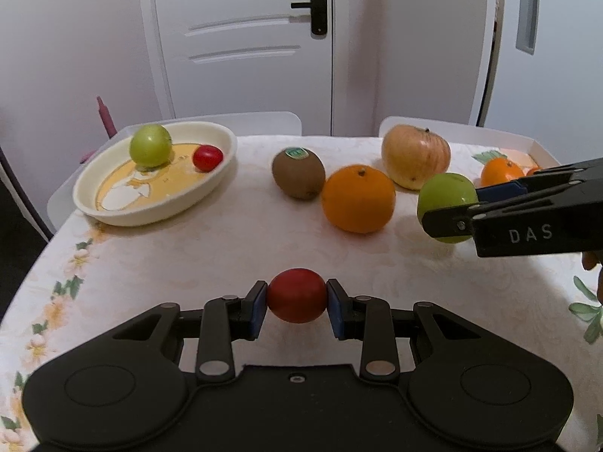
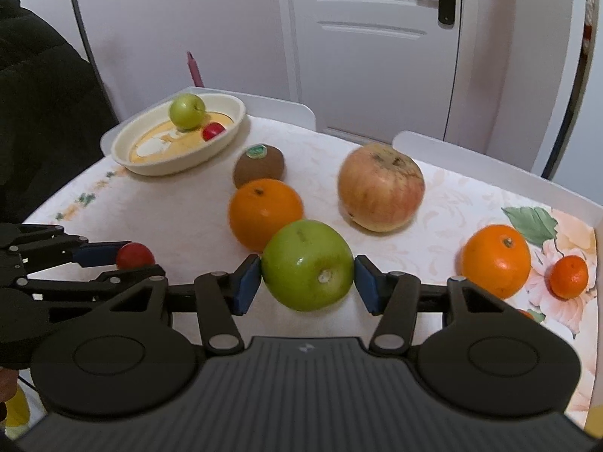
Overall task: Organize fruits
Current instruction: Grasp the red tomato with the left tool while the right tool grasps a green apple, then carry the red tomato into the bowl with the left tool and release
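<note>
With two fruits in the dish, the left tool grips a tomato, the right tool a green apple; five wait on the surface.

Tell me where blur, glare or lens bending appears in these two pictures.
Left wrist view: round dark corners, the white door frame bows, fruit is sharp. Right wrist view: the brown fuzzy kiwi and round orange look soft, with small glare on the held green apple.

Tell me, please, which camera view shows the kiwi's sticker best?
The left wrist view: the kiwi sits unobstructed, its sticker sharp. In the right wrist view the orange covers its lower part, and the sticker is blurrier.
</note>
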`<action>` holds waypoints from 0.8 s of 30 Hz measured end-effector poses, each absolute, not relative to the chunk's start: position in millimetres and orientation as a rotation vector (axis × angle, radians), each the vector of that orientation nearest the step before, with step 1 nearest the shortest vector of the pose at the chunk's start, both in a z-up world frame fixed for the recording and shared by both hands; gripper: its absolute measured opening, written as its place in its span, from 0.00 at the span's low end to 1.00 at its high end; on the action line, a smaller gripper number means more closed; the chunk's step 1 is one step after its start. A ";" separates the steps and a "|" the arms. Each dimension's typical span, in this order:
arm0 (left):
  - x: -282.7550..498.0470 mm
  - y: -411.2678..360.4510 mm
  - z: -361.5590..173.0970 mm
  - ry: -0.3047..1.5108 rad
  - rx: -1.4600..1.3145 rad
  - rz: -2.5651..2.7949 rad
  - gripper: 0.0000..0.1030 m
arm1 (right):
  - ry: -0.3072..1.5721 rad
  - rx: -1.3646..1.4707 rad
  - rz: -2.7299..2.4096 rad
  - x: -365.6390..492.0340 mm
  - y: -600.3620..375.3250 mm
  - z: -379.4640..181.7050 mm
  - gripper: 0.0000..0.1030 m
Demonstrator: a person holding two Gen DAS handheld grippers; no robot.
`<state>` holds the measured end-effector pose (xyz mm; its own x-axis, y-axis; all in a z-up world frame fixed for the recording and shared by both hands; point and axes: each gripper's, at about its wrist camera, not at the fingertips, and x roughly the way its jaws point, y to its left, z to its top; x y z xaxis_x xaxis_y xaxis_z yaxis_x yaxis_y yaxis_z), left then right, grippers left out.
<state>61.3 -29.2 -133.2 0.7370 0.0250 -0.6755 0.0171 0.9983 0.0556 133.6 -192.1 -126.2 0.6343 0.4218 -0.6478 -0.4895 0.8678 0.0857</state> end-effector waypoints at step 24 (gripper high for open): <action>74.7 75.0 -34.7 0.653 0.062 -0.020 0.36 | 0.698 -0.049 0.470 111.3 -97.9 -51.1 0.67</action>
<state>74.7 75.0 -34.7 0.7943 0.0006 -0.6076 0.0383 0.9980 0.0511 111.3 -97.9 -51.1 0.6666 0.4000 -0.6291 -0.4325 0.8948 0.1107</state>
